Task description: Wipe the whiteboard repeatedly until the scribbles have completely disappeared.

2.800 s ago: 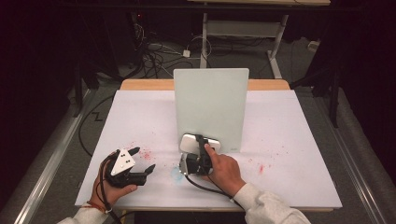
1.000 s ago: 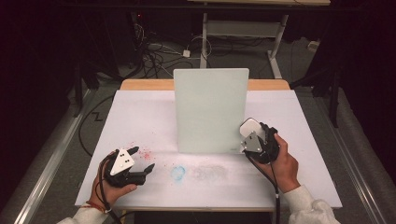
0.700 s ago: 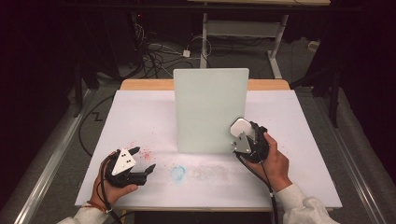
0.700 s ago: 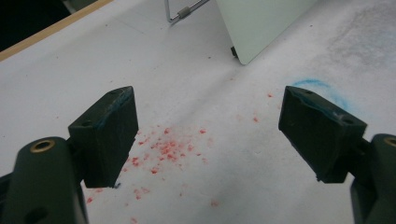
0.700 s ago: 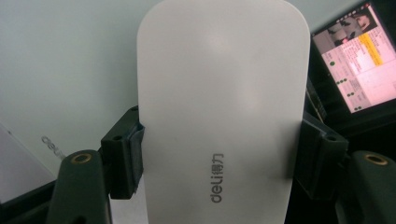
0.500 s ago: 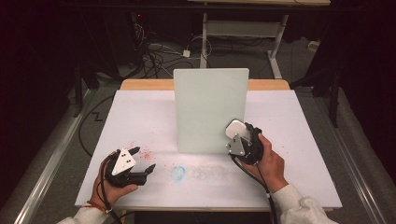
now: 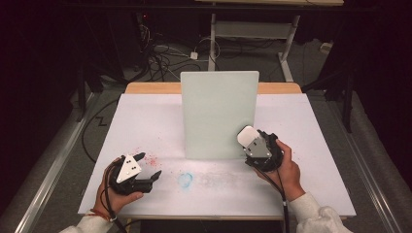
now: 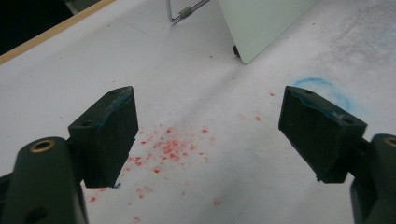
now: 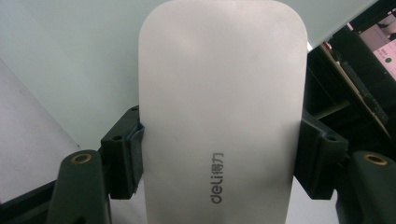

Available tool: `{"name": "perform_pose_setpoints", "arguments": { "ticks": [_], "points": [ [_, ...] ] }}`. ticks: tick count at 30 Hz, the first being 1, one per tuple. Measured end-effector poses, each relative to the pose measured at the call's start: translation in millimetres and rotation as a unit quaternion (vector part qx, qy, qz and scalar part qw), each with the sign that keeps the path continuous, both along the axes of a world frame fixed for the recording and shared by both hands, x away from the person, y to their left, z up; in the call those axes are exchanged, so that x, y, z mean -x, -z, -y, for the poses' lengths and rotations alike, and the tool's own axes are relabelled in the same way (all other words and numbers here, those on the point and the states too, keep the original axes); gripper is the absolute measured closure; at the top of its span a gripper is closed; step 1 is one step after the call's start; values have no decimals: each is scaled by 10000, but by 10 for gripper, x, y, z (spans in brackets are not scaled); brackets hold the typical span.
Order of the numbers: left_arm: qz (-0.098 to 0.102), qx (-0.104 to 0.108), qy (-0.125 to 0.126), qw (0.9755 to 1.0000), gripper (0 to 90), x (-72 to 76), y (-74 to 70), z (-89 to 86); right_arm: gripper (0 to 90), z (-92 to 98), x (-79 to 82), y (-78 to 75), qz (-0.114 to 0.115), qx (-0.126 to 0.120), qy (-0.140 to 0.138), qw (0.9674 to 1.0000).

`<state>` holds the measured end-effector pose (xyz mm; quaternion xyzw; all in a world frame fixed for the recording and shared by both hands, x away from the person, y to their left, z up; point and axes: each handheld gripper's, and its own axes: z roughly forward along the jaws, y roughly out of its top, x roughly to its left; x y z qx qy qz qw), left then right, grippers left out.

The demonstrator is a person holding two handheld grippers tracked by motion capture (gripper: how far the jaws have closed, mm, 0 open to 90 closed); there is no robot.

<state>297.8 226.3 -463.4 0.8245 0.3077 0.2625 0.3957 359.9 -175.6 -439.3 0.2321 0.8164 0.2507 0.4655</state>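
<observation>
Two claws are being held over the white worktop: the left claw, at the lower left of the high view, is being kept wide open and empty above a scatter of red specks, while the right claw is being kept clamped on a white eraser block. Since a moment ago the eraser is being carried from right of centre back toward the lower right edge of the upright white board. Judged from that, another wiping pass is probably being prepared, perhaps at the faint blue ring below the board.
</observation>
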Motion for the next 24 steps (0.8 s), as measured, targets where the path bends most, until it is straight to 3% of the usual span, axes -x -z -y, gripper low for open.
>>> {"name": "perform_pose_setpoints", "arguments": {
  "ticks": [7, 18, 24],
  "points": [
    [-44, -37, 3, 10000, 193, -9, 15, 16, 309, 44, 51, -108, 96, -383, -95, 9992],
    [-46, -116, 43, 9999, 193, -19, 23, 28, 309, 145, 54, -159, -63, -747, -192, 9970],
    [-53, -113, 68, 9999, 193, -21, 27, 43, 309, 169, 70, -179, -80, -820, -285, 9962]
  ]
}}
